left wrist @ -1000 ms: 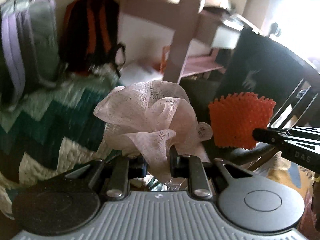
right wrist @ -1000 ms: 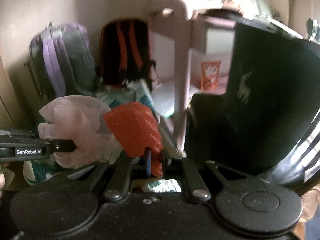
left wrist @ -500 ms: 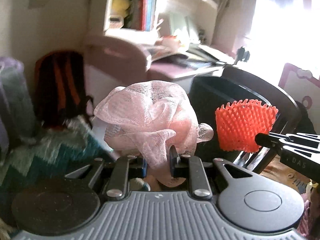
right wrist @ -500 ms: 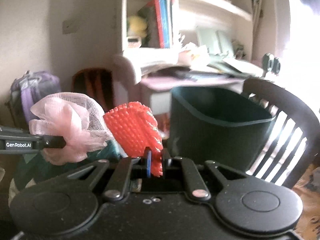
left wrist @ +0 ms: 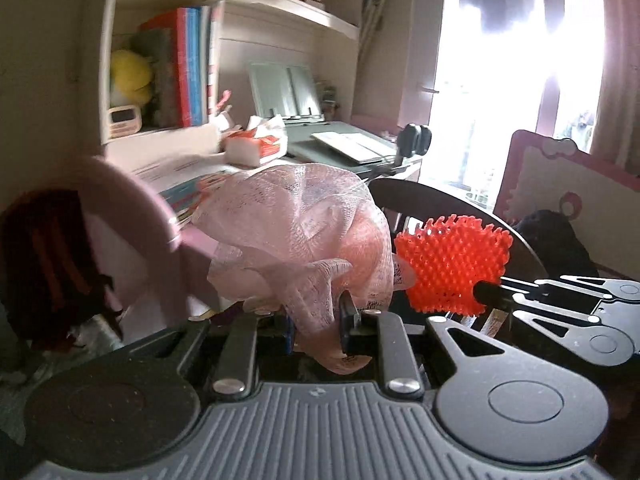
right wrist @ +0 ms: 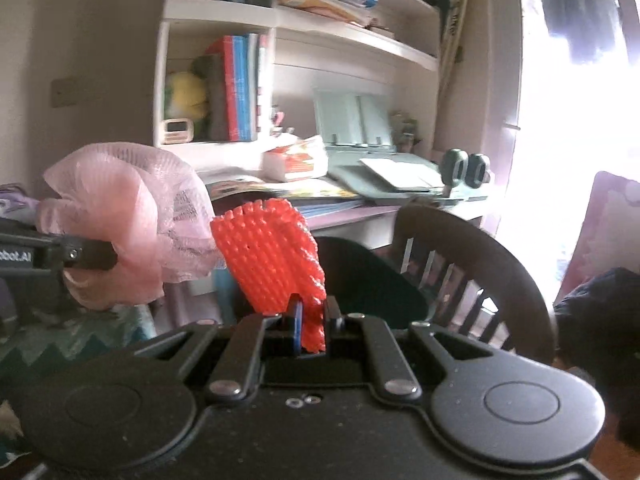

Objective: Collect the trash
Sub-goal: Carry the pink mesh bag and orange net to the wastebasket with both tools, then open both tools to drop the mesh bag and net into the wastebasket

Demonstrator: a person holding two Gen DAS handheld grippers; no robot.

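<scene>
Two tools pinch ruffled pink mesh (left wrist: 296, 240), orange foam netting (right wrist: 272, 248).

pink mesh pouf (left wrist: 304, 236): fine, soft netting, matt and half see-through, bunched in loose folds
orange foam net (left wrist: 454, 266): foam mesh with an open honeycomb weave, bumpy, bright and matt
left tool (left wrist: 318, 322): grey ribbed plastic body, black speckled matt discs, dull metal links with shiny rivets
right tool (right wrist: 312, 320): black matt plastic, finely speckled, with metal rivets
chair (right wrist: 472, 264): dark wood, smooth, with a faint sheen
bin (right wrist: 372, 284): dark green plastic, smooth
books (right wrist: 240, 88): glossy paper spines
blanket (right wrist: 68, 344): knitted cloth, zigzag-patterned, rough
tabletop (right wrist: 352, 216): smooth pale pink surface
</scene>
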